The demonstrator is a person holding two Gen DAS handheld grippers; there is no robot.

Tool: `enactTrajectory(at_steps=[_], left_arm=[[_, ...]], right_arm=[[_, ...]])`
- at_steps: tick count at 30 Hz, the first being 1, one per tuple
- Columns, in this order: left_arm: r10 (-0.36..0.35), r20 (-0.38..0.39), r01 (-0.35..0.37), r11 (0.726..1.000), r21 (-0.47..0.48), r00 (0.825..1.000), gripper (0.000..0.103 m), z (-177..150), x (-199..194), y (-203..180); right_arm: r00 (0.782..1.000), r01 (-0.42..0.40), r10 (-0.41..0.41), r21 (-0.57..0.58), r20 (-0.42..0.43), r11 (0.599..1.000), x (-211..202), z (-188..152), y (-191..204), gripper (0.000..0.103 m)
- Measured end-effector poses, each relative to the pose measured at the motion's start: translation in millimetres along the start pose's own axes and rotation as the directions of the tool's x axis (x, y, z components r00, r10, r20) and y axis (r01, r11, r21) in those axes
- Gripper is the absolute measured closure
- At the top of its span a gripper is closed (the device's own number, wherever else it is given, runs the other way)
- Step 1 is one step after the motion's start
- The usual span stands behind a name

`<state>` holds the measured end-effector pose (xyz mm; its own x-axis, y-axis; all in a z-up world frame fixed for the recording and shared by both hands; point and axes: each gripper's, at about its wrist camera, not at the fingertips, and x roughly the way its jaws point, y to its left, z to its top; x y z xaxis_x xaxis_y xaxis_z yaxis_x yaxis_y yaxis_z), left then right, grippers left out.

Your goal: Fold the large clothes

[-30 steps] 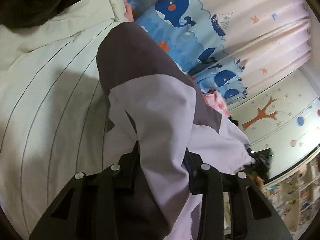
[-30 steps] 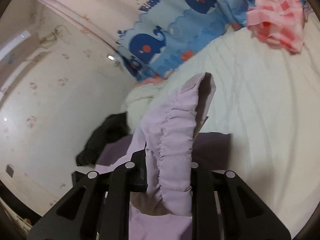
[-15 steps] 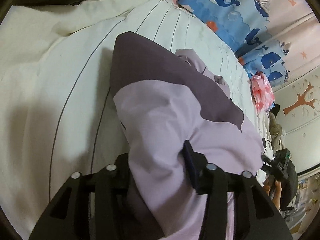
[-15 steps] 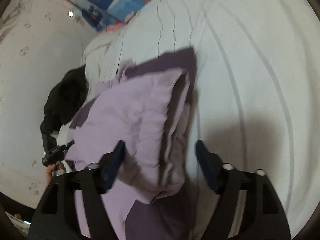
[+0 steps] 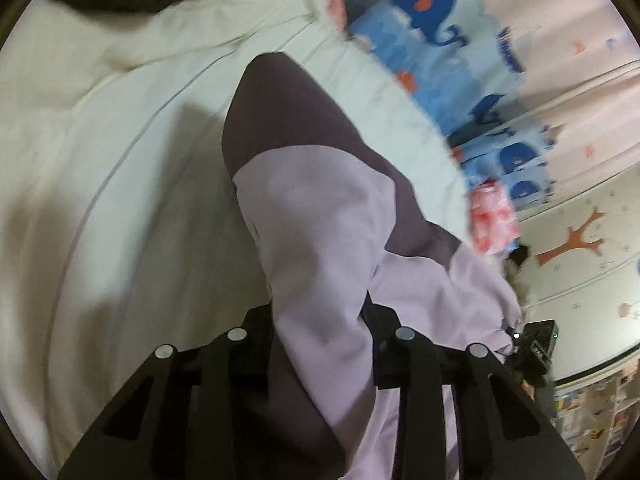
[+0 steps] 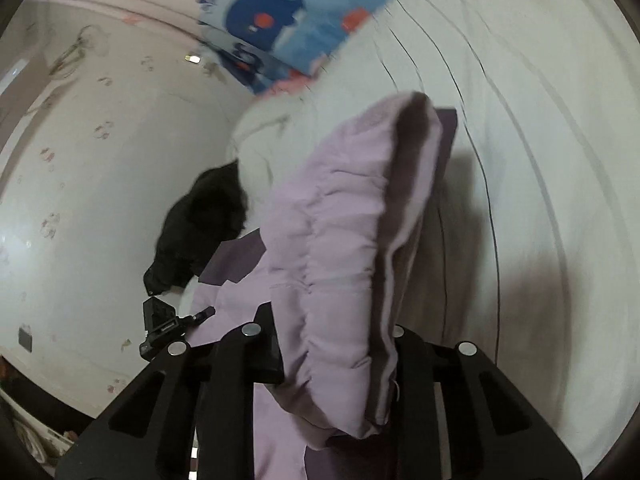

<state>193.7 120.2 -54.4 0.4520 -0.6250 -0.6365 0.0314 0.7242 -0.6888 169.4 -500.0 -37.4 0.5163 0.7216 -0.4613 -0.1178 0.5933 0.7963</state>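
A lilac and dark purple garment (image 5: 320, 216) is held lifted above the white striped bed (image 5: 100, 184), draped from both grippers toward the middle of the mattress. The left gripper (image 5: 322, 332) is clamped on a thick lilac fold, and the right gripper (image 6: 334, 332) is clamped on a gathered, elasticated hem (image 6: 340, 216); fabric fills the gap between the fingers in both views. A black garment (image 6: 200, 220) is seen at the bed's edge toward the wall, and a pink checked cloth (image 5: 490, 216) near the whale-print curtain (image 5: 432, 12). Some risk is judged from here: several layers are bunched in each grip, so an inner layer could slide out and the fold could be laid down crooked. If the two grippers are lowered unevenly, the hanging dark panel may be creased beneath the rest or dragged against the black garment.
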Motion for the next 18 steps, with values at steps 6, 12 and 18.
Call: enactTrajectory(at_steps=[6, 12, 18], left_arm=[[-0.104, -0.013, 0.104, 0.994, -0.017, 0.994, 0.070, -6.4, 24.8, -40.8], [0.025, -0.180, -0.030, 0.999, -0.028, 0.983, 0.048, -32.7, 136.3, -11.5], [-0.004, -0.214, 0.019, 0.998, 0.067, 0.977, 0.036, -36.1, 50.8, -6.5]], right_arm=[[0.995, 0.080, -0.078, -0.034, 0.056, 0.996, -63.2, 43.7, 11.0, 0.080], [0.938, 0.336, -0.311, 0.171, -0.155, 0.926, -21.5, 32.7, -132.6, 0.038], [0.984, 0.174, -0.168, 0.159, -0.053, 0.972, -81.0, -20.5, -119.2, 0.032]])
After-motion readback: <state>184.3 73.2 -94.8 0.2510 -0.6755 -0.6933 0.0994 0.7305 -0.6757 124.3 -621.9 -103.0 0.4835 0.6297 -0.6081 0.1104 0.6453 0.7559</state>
